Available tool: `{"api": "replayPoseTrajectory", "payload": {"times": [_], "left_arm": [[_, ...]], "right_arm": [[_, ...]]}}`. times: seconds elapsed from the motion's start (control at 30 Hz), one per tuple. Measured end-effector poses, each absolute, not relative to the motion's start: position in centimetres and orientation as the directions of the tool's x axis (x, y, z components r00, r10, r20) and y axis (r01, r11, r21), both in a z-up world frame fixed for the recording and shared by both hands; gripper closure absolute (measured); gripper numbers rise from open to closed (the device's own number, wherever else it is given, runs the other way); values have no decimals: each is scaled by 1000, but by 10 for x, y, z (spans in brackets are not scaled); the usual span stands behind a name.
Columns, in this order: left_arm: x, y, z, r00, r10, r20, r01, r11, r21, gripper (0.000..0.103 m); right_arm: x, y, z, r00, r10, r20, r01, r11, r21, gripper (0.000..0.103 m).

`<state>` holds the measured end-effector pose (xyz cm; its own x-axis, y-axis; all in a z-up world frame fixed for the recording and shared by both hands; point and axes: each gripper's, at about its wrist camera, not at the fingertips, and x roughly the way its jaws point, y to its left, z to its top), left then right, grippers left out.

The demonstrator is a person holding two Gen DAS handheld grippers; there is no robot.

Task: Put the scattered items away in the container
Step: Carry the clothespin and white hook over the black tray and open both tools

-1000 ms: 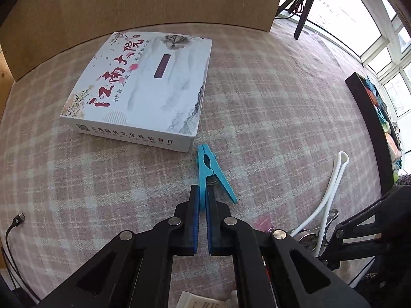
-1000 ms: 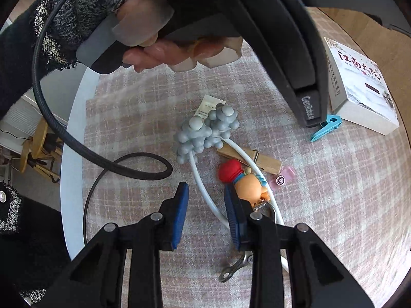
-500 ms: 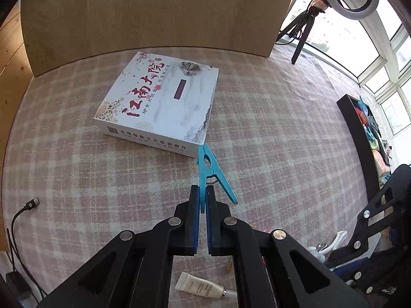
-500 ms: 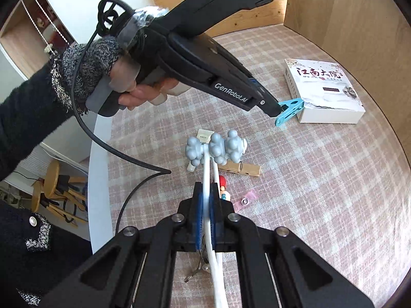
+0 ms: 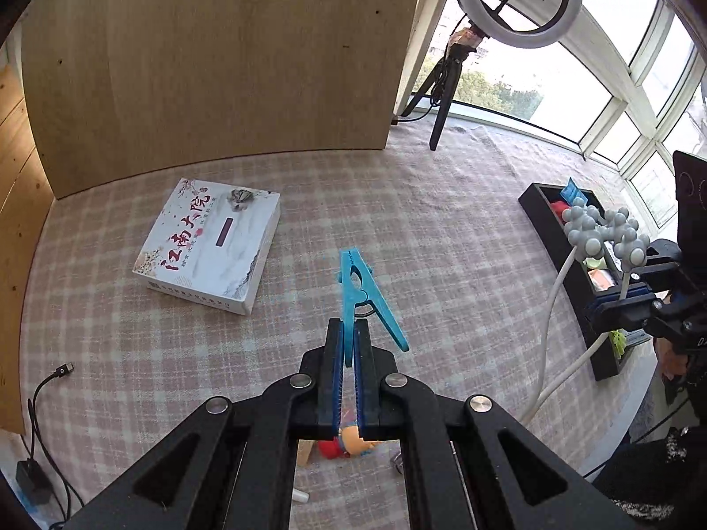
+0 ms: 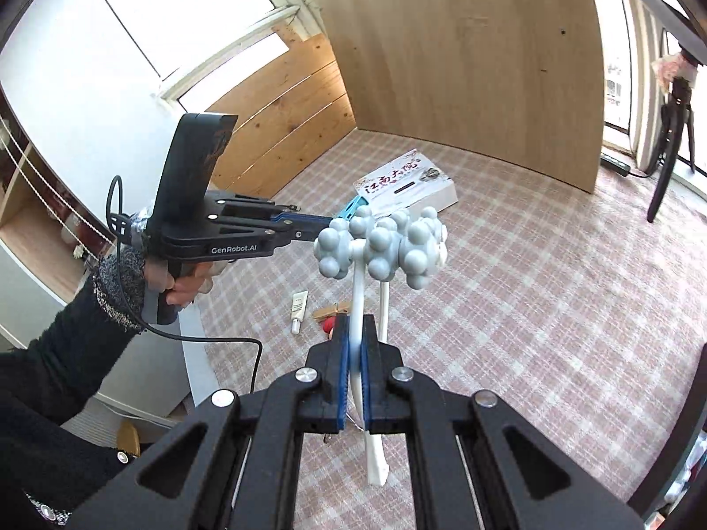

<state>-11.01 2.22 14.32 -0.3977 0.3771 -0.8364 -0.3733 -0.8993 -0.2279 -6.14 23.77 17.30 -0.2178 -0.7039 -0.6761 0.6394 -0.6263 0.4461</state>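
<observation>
In the left wrist view, the left tool (image 5: 348, 344) is seen clenched on one leg of a blue clothespin (image 5: 363, 296), which is held clear above the checked surface (image 5: 442, 229) with its toothed end pointing away. Beneath that tool, a small red and orange figure (image 5: 349, 439) and a wooden peg (image 5: 304, 452) are glimpsed on the cloth. In the right wrist view, the right tool (image 6: 352, 355) is shown clamped on the white handle of a massager (image 6: 384, 247) whose grey knobbed rollers are raised well above the surface. A small white tube (image 6: 299, 304) is seen lying below. Farther out, a white printed box (image 5: 207, 245) is set flat on the cloth near the wooden back panel. At the right edge, a black container (image 5: 570, 265) holding assorted items is found just behind the massager.
</observation>
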Motion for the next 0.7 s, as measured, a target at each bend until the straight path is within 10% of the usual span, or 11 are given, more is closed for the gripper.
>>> {"api": "replayPoseTrajectory", "payload": {"times": [0.7], "left_arm": [[-94,349,222,-173,673,-719,-819,-504,-275,99]], "right_arm": [[41,595,262,-657,-271,-704,-6,-931,365,99]]}}
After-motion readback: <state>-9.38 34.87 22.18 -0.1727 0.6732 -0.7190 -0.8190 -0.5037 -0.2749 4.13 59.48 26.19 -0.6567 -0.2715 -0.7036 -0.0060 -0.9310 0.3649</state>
